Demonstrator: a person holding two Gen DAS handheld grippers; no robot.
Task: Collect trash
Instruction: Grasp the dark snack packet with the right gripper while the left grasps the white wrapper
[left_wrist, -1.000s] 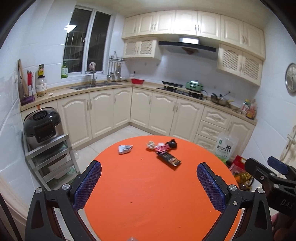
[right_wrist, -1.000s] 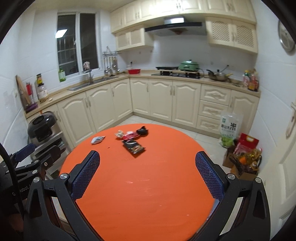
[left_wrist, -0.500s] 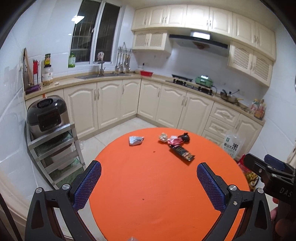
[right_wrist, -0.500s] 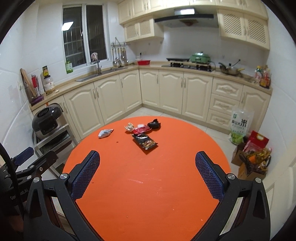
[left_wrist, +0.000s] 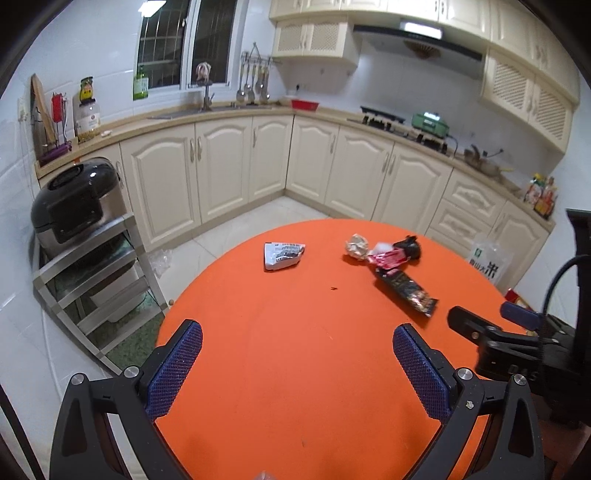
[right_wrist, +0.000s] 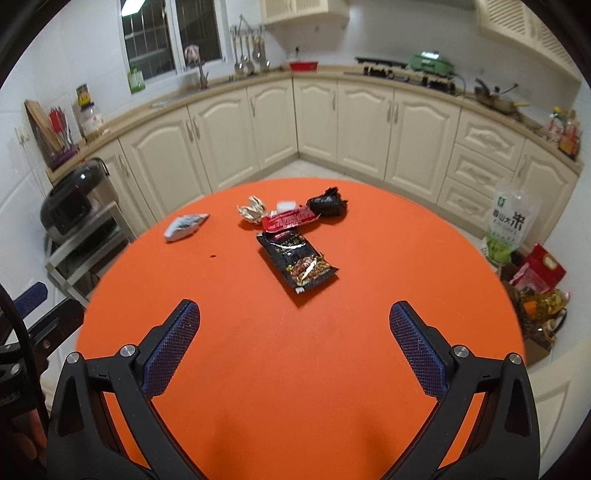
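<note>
The table's (left_wrist: 295, 369) near edge is cut off below; print on the black wrapper (right_wrist: 299, 258) cannot be read

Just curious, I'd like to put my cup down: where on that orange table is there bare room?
The near half of the orange table is bare, from the black snack wrapper back to both open grippers. The right side looks free too. The far side is crowded: grey wrapper, crumpled paper, red wrapper, black bag.
</note>
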